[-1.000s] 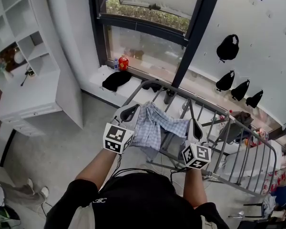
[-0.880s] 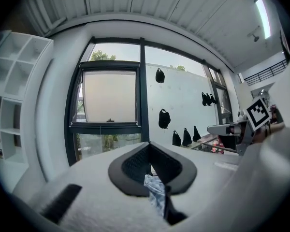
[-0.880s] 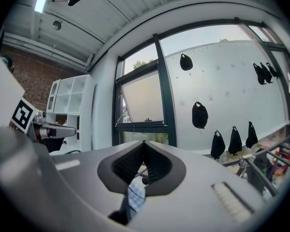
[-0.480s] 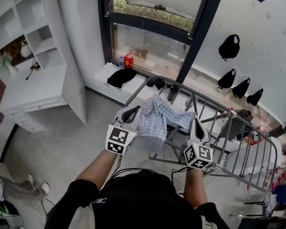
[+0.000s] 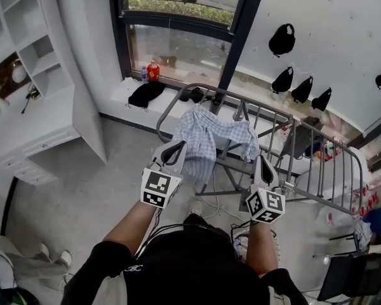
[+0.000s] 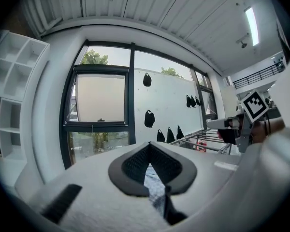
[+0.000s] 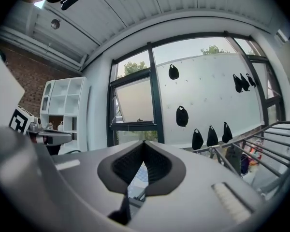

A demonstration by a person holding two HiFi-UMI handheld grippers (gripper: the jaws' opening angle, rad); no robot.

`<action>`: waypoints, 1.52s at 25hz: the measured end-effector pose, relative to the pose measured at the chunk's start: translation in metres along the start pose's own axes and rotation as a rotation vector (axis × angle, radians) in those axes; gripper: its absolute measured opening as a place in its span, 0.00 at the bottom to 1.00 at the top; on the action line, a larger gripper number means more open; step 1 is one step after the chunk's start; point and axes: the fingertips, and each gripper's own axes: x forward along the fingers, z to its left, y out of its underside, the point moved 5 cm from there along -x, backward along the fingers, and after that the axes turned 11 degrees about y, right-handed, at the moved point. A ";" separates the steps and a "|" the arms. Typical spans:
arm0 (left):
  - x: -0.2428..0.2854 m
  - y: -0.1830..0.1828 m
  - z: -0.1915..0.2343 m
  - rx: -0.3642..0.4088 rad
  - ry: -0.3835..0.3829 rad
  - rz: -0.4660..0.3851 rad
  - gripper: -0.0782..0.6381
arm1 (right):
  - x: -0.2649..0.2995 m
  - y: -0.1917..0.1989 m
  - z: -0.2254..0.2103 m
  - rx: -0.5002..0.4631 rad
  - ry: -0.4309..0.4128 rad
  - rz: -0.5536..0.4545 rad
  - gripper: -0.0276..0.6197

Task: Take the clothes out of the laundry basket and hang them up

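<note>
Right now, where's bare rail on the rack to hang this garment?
Free: the drying rack's right-hand rails, between the checked garment and the rack's right end. Crowded: the window end, where dark items sit by the rail.

The pale blue-and-white checked cloth shirt [image 5: 206,138] is looking soft and matt, crumpling into folds. The grey metal-bar drying rack [image 5: 317,170] is showing a smooth, dull sheen. The grey floor [image 5: 114,170] is looking smooth and matt.

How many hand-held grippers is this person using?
2. The left hand-held gripper is shut on the shirt at its left edge, the right hand-held gripper at its right edge. None seems hidden.
</note>
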 end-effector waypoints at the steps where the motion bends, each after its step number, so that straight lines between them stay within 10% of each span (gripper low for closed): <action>1: 0.000 0.002 -0.006 -0.004 0.017 0.001 0.12 | -0.010 0.000 -0.003 -0.007 0.015 0.003 0.06; 13: 0.055 0.000 -0.106 0.038 0.328 0.014 0.12 | -0.108 -0.002 -0.084 -0.028 0.309 0.000 0.07; 24: 0.123 0.001 -0.291 0.065 0.702 0.006 0.12 | -0.249 0.009 -0.214 0.015 0.642 0.018 0.07; 38: 0.148 0.022 -0.515 0.120 0.860 0.104 0.12 | -0.415 0.049 -0.362 0.020 0.798 0.086 0.07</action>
